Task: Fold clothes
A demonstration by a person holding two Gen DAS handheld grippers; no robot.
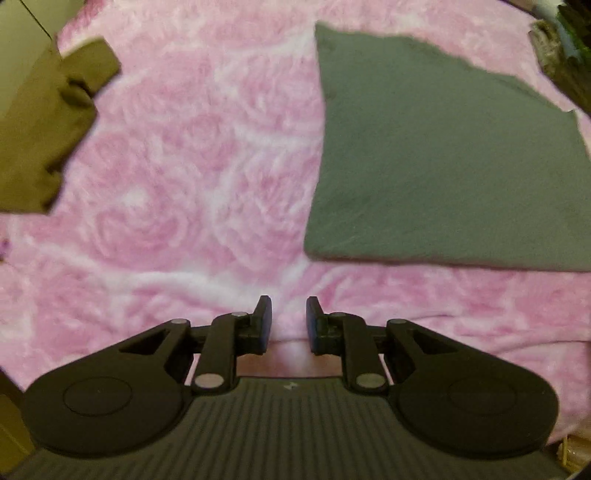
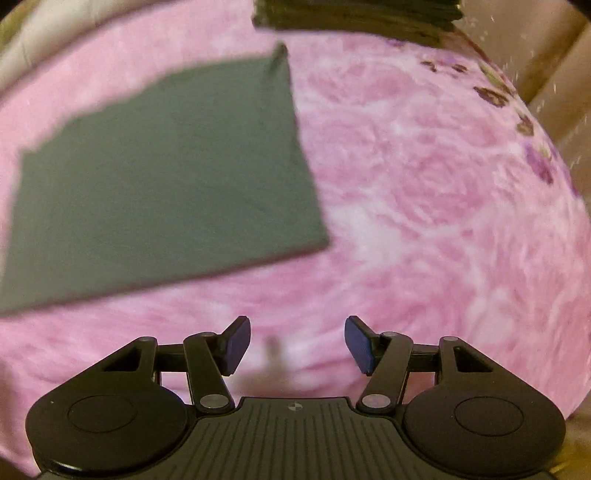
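Observation:
A dark grey garment (image 1: 436, 158) lies folded flat in a rough rectangle on a pink rose-patterned blanket (image 1: 184, 166). In the left wrist view it lies ahead and to the right of my left gripper (image 1: 289, 302), which is open and empty above the blanket's near edge. In the right wrist view the same grey garment (image 2: 162, 177) lies ahead and to the left of my right gripper (image 2: 295, 325), which is open and empty over the blanket (image 2: 424, 203).
An olive-brown garment (image 1: 40, 129) lies crumpled at the blanket's left edge. A dark stack of cloth (image 2: 354, 18) sits at the far edge in the right wrist view. Reddish floor (image 1: 288, 354) shows below the blanket's near edge.

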